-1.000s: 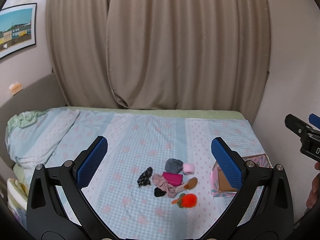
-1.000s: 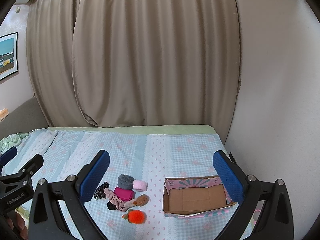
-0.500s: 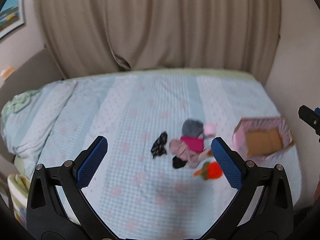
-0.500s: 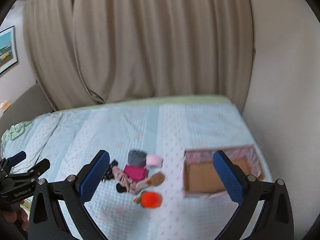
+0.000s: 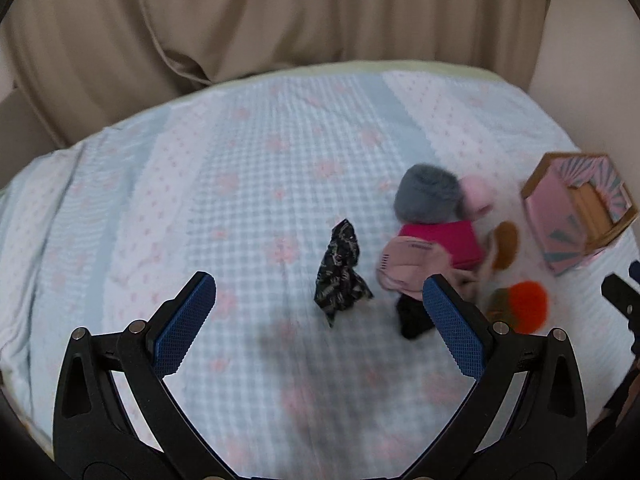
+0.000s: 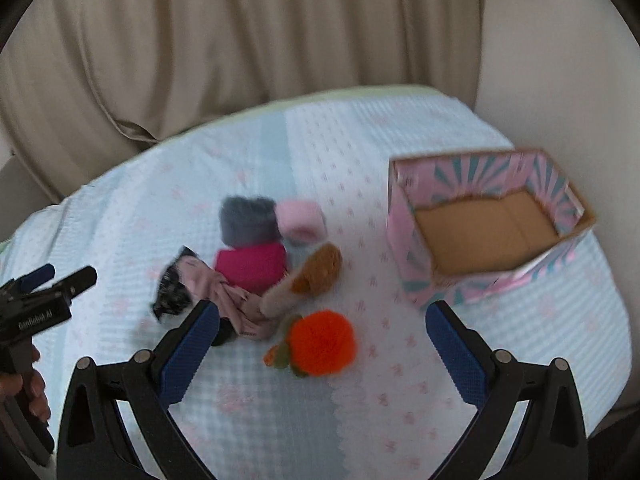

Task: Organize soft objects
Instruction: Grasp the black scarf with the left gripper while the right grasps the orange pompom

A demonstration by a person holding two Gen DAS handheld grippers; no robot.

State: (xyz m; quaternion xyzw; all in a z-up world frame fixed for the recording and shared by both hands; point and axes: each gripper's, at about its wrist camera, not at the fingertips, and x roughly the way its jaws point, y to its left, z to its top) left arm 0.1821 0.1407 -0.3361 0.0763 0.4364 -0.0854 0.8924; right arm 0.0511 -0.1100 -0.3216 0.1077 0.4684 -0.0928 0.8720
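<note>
A heap of soft things lies on the bed: a grey fuzzy roll (image 6: pixel 248 220), a pale pink roll (image 6: pixel 300 218), a magenta piece (image 6: pixel 252 266), a brown-toed sock (image 6: pixel 316 274), a dusty pink cloth (image 6: pixel 224 292), a black patterned cloth (image 5: pixel 340 272) and an orange pompom (image 6: pixel 322 342). An open pink patterned box (image 6: pixel 486 226) with a bare cardboard floor stands to the right. My left gripper (image 5: pixel 320 320) hovers open just short of the black patterned cloth. My right gripper (image 6: pixel 320 344) hangs open over the orange pompom. Neither holds anything.
The bed (image 5: pixel 248 168) has a pale blue and white cover with pink marks. Beige curtains (image 5: pixel 280 16) hang behind it and a plain wall (image 6: pixel 560 60) closes the right side. A hand (image 6: pixel 28 388) holds the left gripper's handle.
Both grippers have moved forward and tilted down toward the bed, so the heap and the box look larger and nearer. Both have stayed open.
</note>
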